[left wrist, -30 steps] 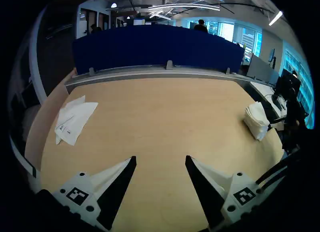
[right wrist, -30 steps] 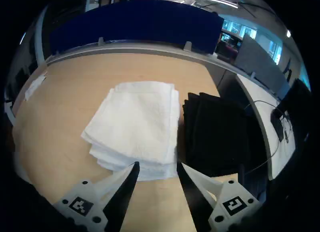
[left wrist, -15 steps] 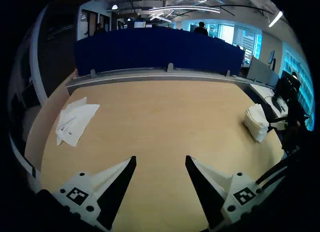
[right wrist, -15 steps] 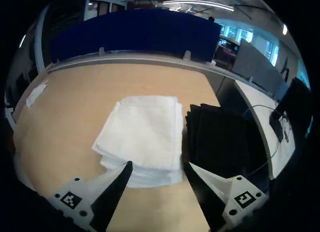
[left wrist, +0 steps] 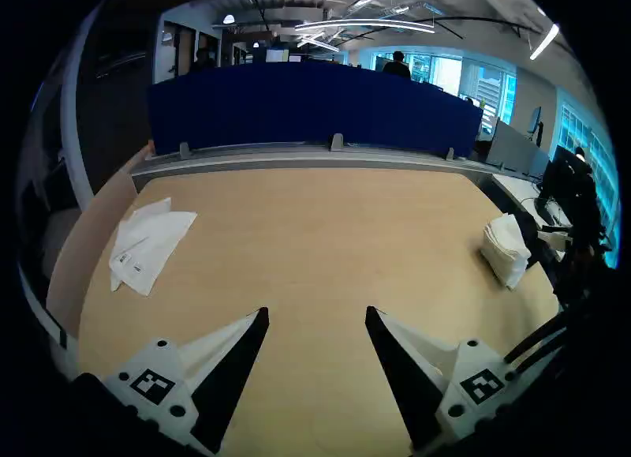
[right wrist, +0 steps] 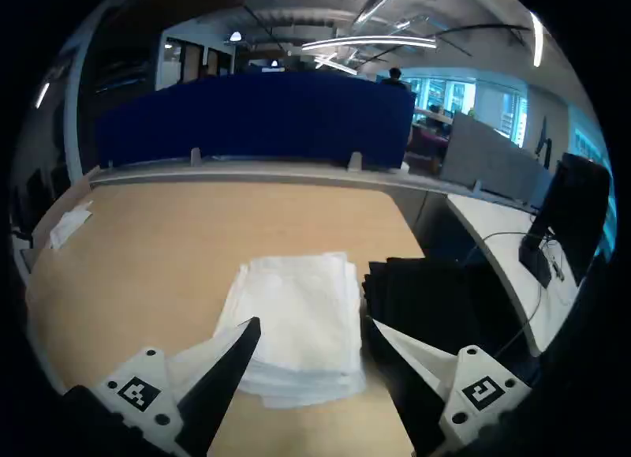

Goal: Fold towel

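— White towel (left wrist: 150, 240) far left on the desk (left wrist: 331, 220), only loosely folded. Done yet?
— Hardly. Empty, gaping left gripper (left wrist: 315, 339); folded stack (left wrist: 505, 248) far right, just ahead of the right gripper (right wrist: 308, 354), also gaping, empty. Probably between towels.

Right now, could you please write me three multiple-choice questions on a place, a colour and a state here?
1. In the left gripper view, where does the loose white towel lie? A) far left B) between the fingers C) far right
2. What colour is the pile beside the folded white stack? A) red B) black C) yellow
3. How is the right gripper? A) shut on a towel B) shut on nothing C) open
Answers: 1 A, it lies spread out far off to the left; 2 B, dark sheets sit right of the white ones; 3 C, a wide gap parts its fingers.
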